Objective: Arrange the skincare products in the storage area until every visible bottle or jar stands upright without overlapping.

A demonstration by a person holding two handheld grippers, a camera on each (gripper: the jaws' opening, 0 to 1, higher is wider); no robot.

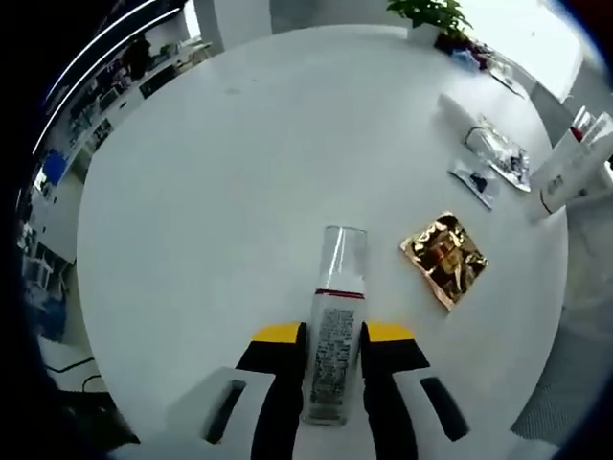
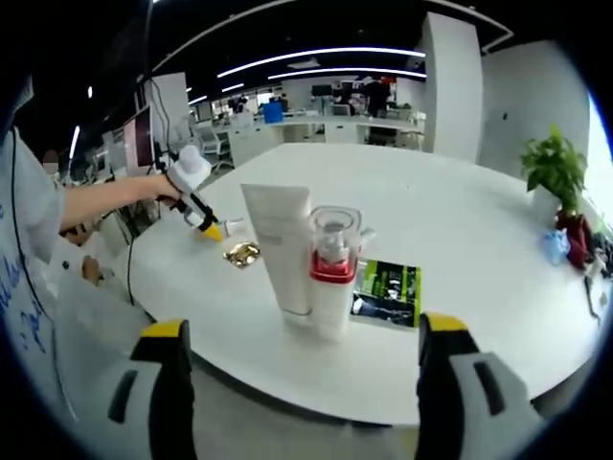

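Observation:
My left gripper (image 1: 333, 337) is shut on a slim bottle (image 1: 337, 316) that has a clear cap, a red band and a printed white label. The bottle points forward along the jaws over the white round table (image 1: 220, 172). In the right gripper view, a white tube (image 2: 280, 247) and a pump bottle (image 2: 332, 278) with a clear cap and red collar stand upright, touching side by side near the table's front edge. My right gripper (image 2: 305, 331) hangs open in front of them, off the table edge. The left gripper (image 2: 199, 213) appears at far left, held by a person's hand.
A crumpled gold foil packet (image 1: 443, 259) lies right of the held bottle. Clear sachets (image 1: 498, 153) and a white tube (image 1: 573, 165) sit at the far right. A green-and-black packet (image 2: 388, 290) lies beside the standing pair. Potted plants (image 2: 554, 171) stand at the table's rim.

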